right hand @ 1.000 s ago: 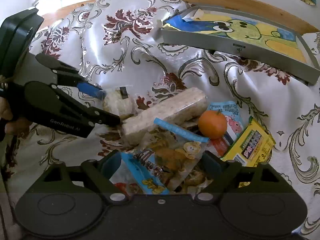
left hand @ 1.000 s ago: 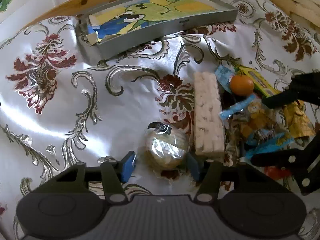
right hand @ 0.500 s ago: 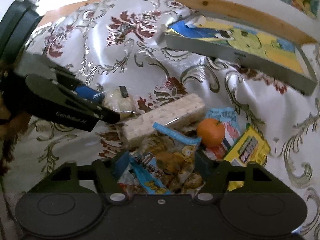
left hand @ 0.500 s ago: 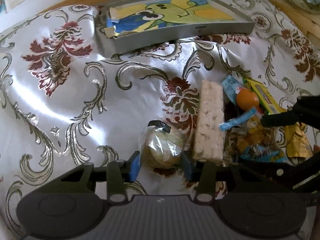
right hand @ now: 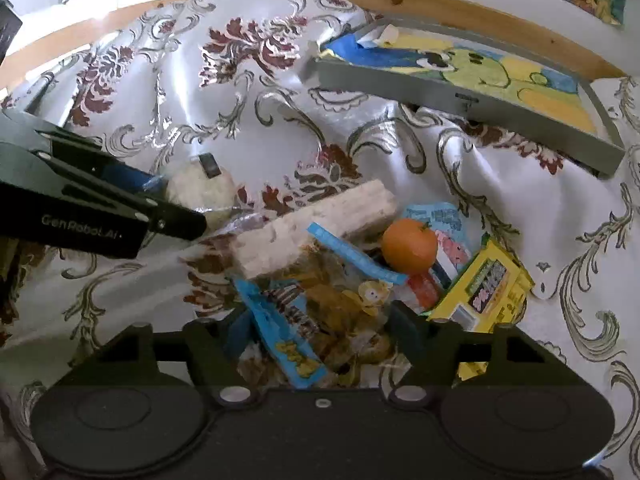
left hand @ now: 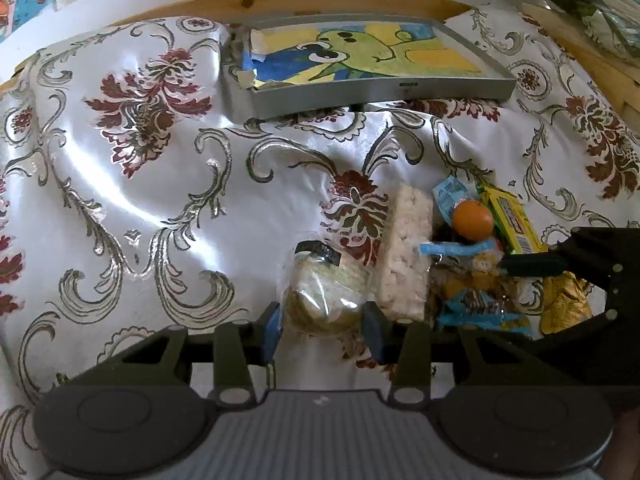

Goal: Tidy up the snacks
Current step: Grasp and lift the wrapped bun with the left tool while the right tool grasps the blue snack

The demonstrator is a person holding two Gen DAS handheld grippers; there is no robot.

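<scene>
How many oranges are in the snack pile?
1. The orange sits on the packets between the long white bar and the yellow box. Others could be hidden beneath the pile.

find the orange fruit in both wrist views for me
Left wrist: the orange fruit sits right of centre, beside the yellow packet.
Right wrist: orange fruit just right of centre, left of that packet.
Shared landmark: the grey tray at the far edge.

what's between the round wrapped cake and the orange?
The long white puffed-rice bar lies between the round cake and the orange, clearest in the left wrist view; the right wrist view shows the same order.
</scene>
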